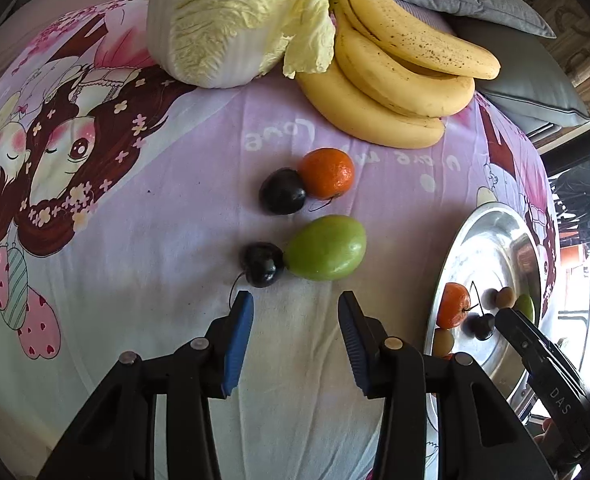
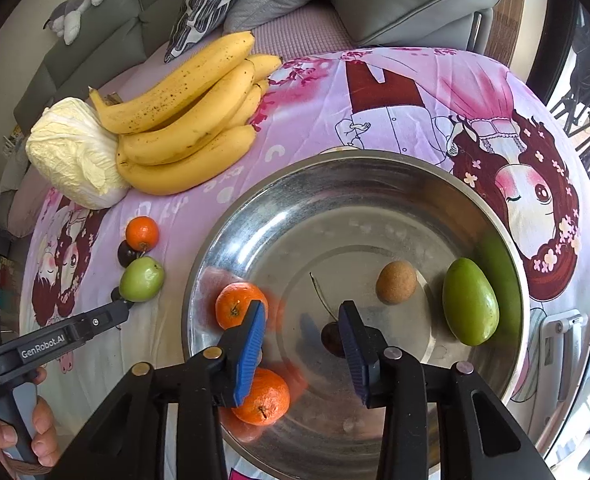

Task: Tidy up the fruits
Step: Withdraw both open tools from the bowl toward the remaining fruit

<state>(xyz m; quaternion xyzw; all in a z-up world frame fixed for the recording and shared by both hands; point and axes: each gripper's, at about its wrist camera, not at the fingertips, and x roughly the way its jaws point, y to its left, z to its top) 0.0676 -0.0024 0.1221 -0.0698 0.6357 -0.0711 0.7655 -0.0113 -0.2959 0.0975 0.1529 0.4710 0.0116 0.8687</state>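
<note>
Steel gleams on the right side of the table – a wide metal bowl that already takes in two tangerines, one dark cherry with its stem, one brown round fruit and one long green fruit.

Still out on the printed cloth lie four small fruits in two touching pairs: a tangerine against a dark plum, and nearer the fingers a green fruit against a second cherry. Behind them sit one bunch of bananas and one cabbage.

The left gripper hovers just short of the near pair, its fingers spread with nothing between them. The green fruit lies straight ahead, slightly right of the gap, its long axis running across the fingers; the cherry sits off the left fingertip. This hand is plainly the nearer one for that pair.

The right gripper hangs over the bowl – fingers apart, pressing on nothing, the cherry resting on the steel just inside the right finger, apparently already let go.
</note>
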